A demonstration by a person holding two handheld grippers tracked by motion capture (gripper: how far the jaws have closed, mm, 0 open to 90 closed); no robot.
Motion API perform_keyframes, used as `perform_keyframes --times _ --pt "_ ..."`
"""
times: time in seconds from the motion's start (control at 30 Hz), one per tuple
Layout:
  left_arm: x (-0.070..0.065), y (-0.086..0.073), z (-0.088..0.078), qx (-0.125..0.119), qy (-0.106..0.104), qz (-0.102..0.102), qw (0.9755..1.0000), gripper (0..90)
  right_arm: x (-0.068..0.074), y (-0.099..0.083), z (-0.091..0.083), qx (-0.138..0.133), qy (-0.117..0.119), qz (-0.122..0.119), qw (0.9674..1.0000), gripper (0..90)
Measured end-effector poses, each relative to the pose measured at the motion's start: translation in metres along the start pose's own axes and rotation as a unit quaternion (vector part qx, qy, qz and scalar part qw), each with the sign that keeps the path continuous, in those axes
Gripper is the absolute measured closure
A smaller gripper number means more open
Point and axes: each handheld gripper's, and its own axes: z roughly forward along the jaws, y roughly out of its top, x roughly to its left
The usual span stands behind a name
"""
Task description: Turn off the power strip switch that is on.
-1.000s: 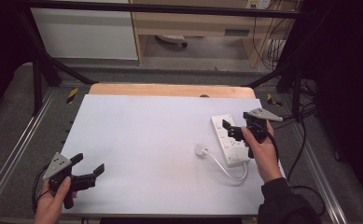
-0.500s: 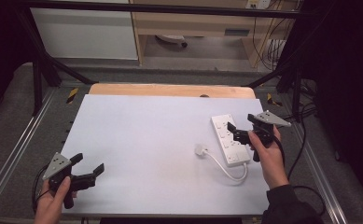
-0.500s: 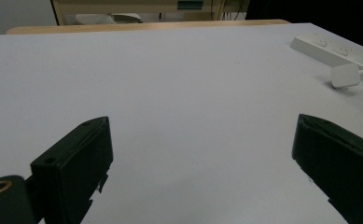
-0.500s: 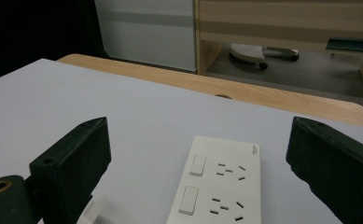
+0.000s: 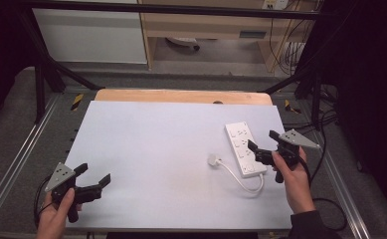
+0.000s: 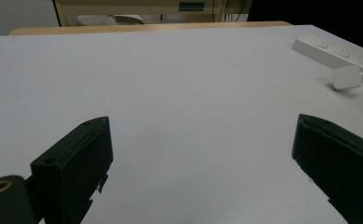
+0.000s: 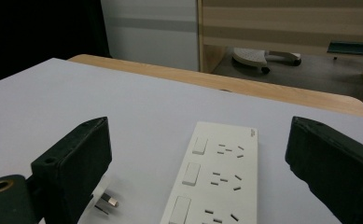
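A white power strip (image 5: 243,148) lies on the right part of the white tabletop (image 5: 161,149), with several sockets and switches facing up. Its white cable (image 5: 245,185) loops round to a white plug (image 5: 213,160) lying just left of it. My right gripper (image 5: 262,140) hovers open over the strip's near right side, jaws wide apart and holding nothing. In the right gripper view the strip (image 7: 216,177) runs between the jaws and the plug (image 7: 105,199) lies at lower left. My left gripper (image 5: 94,173) stands open at the table's near left corner. In the left gripper view, strip (image 6: 338,53) and plug (image 6: 346,77) lie far right.
A wooden edge (image 5: 181,95) borders the table's far side. Metal rails (image 5: 12,169) run along both sides of the table. Behind it stand a white cabinet (image 5: 91,35) and a wooden shelf unit (image 5: 206,25). Cables (image 5: 325,149) hang by the right edge.
My right gripper has drawn back to the right and toward the person, still open. The power strip, the plug and my left gripper have stayed put.
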Motion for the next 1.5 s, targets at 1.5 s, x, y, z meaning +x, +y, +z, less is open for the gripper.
perform_keyframes --times 1.5 --pt "0.001 0.000 -0.001 -0.001 0.001 -0.003 1.0000 4.9 0.020 -0.067 -0.043 0.031 0.030 -0.008 0.9990 4.0"
